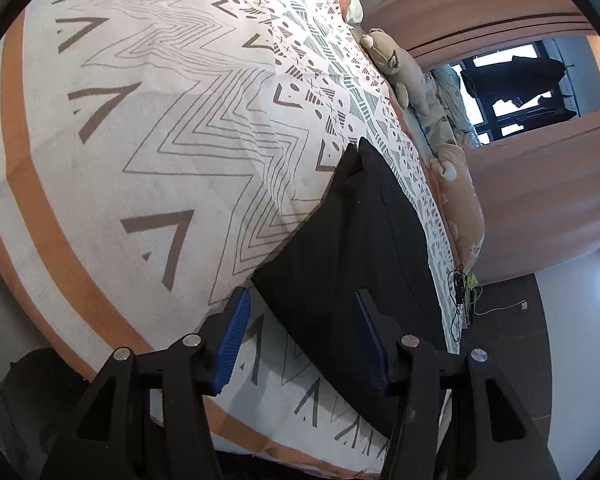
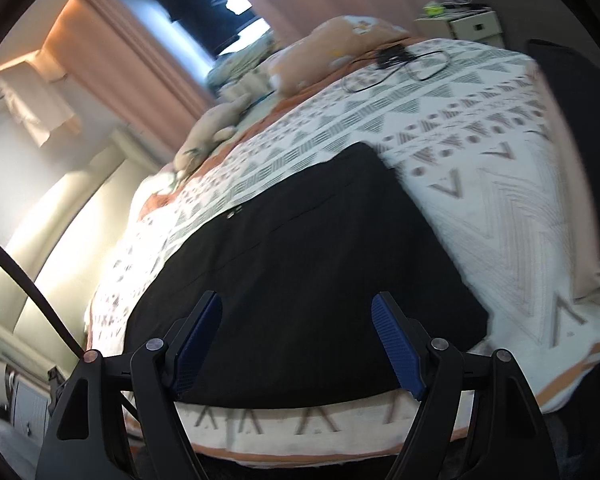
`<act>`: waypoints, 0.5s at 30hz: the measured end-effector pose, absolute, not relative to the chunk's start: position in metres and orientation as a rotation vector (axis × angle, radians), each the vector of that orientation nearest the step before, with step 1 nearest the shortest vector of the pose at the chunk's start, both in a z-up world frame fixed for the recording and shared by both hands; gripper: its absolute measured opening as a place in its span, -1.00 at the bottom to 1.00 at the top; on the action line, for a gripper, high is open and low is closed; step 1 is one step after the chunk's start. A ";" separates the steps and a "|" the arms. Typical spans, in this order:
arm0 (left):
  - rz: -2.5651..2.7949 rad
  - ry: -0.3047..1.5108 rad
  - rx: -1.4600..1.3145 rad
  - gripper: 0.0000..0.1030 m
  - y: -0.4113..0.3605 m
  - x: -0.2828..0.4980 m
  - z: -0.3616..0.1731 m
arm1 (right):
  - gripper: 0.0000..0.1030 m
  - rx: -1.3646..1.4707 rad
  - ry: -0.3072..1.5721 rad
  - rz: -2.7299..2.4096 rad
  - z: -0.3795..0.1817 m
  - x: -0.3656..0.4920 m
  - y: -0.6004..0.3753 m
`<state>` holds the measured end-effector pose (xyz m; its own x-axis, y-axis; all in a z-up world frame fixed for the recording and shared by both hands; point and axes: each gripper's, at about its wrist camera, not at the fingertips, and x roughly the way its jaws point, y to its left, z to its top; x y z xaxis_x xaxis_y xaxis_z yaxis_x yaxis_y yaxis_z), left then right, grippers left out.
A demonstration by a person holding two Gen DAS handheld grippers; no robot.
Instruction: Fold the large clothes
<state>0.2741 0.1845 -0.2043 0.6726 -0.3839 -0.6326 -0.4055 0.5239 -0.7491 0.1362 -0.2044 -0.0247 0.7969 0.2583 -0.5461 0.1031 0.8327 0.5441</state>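
A black garment [image 1: 360, 256] lies folded flat on a bed with a white, grey and orange patterned cover [image 1: 148, 128]. My left gripper [image 1: 302, 304] is open and empty, just above the garment's near corner. In the right wrist view the same black garment [image 2: 308, 248] spreads wide over the cover [image 2: 500, 184]. My right gripper [image 2: 298, 312] is open and empty, hovering over the garment's near edge. The blue pads [image 2: 396, 348] hold nothing.
Plush toys [image 1: 396, 64] and an orange pillow [image 1: 460, 200] line the far side of the bed. A black cable [image 2: 396, 60] lies on the cover. Pink curtains [image 1: 540, 184] and a window [image 1: 516, 88] stand beyond. A nightstand [image 2: 468, 24] sits by the bed.
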 end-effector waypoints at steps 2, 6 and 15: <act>0.001 0.900 -1.049 0.04 0.181 0.275 -0.207 | 0.48 0.577 0.676 0.129 -0.028 0.141 -0.185; -0.033 0.924 -1.066 0.20 0.177 0.282 -0.212 | 0.48 0.557 0.714 0.193 -0.032 0.144 -0.152; -0.041 0.951 -1.084 0.21 0.168 0.305 -0.227 | 0.47 0.480 0.790 0.261 -0.030 0.162 -0.103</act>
<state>0.3051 0.1677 -0.2270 0.6199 -0.4602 -0.6356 -0.4040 0.5072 -0.7613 0.1618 -0.1029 -0.0300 0.6796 0.3985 -0.6159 -0.0473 0.8616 0.5053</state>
